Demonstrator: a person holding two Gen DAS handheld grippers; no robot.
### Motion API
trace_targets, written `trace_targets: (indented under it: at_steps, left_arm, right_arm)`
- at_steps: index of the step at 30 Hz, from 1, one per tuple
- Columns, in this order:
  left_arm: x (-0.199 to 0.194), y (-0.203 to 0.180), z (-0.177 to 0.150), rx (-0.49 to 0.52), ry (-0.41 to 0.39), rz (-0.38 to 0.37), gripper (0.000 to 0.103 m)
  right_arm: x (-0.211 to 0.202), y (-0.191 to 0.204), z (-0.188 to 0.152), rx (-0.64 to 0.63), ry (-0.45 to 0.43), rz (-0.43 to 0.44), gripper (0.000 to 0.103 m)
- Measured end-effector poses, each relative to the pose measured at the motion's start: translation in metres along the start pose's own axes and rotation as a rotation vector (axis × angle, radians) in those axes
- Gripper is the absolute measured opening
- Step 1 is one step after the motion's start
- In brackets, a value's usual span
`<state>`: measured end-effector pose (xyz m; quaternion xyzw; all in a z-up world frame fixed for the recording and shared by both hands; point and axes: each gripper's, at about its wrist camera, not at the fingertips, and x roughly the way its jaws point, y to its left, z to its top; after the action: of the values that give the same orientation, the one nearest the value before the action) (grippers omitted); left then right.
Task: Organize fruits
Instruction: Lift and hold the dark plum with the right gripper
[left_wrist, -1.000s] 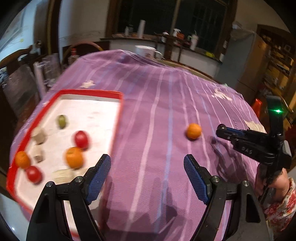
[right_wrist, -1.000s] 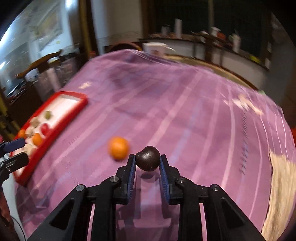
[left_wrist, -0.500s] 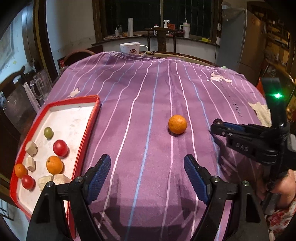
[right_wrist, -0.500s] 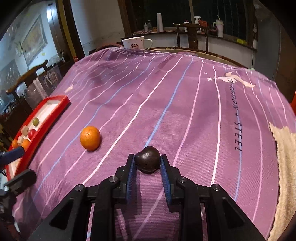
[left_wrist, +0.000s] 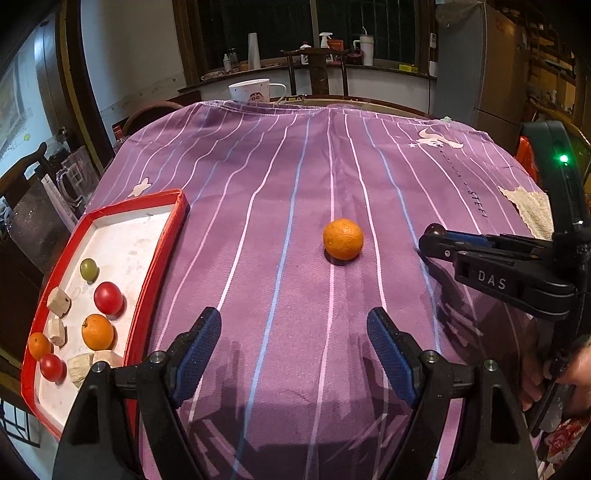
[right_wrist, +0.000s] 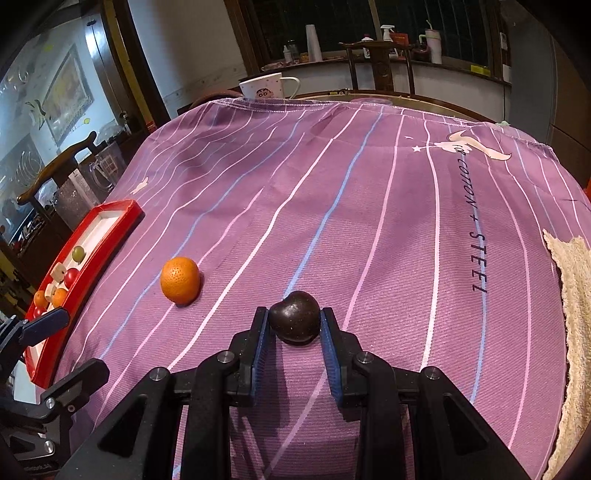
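Observation:
An orange (left_wrist: 342, 239) lies alone on the purple striped cloth; it also shows in the right wrist view (right_wrist: 180, 275). My right gripper (right_wrist: 294, 325) is shut on a dark brown round fruit (right_wrist: 294, 317), held just above the cloth; it shows at the right of the left wrist view (left_wrist: 436, 240). My left gripper (left_wrist: 293, 347) is open and empty, low over the cloth, nearer than the orange. A red-rimmed white tray (left_wrist: 173, 236) at the left holds oranges, red tomatoes, a green fruit and pale chunks; its rim also shows in the right wrist view (right_wrist: 122, 221).
A white mug (left_wrist: 253, 90) stands at the table's far edge. A beige towel (right_wrist: 570, 295) lies on the right side of the cloth. Chairs and glassware stand beyond the table's left edge. A counter with bottles runs along the back.
Both views have swung and settled. The orange now sits closer and more central ahead of my left gripper. The right gripper keeps its grip on the dark fruit.

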<state>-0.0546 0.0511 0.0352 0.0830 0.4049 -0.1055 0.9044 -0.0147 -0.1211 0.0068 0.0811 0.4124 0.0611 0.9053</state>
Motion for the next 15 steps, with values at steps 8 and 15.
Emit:
trace_targets:
  at_steps: [8,15]
  left_arm:
    - [0.008,0.002,0.002,-0.003,0.017,0.001,0.081]
    - [0.023,0.005,0.009,-0.016,0.044,0.000,0.081]
  right_arm:
    - [0.001,0.000,0.000,0.000,0.000,0.000,0.030]
    - [0.001,0.000,0.000,0.001,0.000,0.001,0.031]
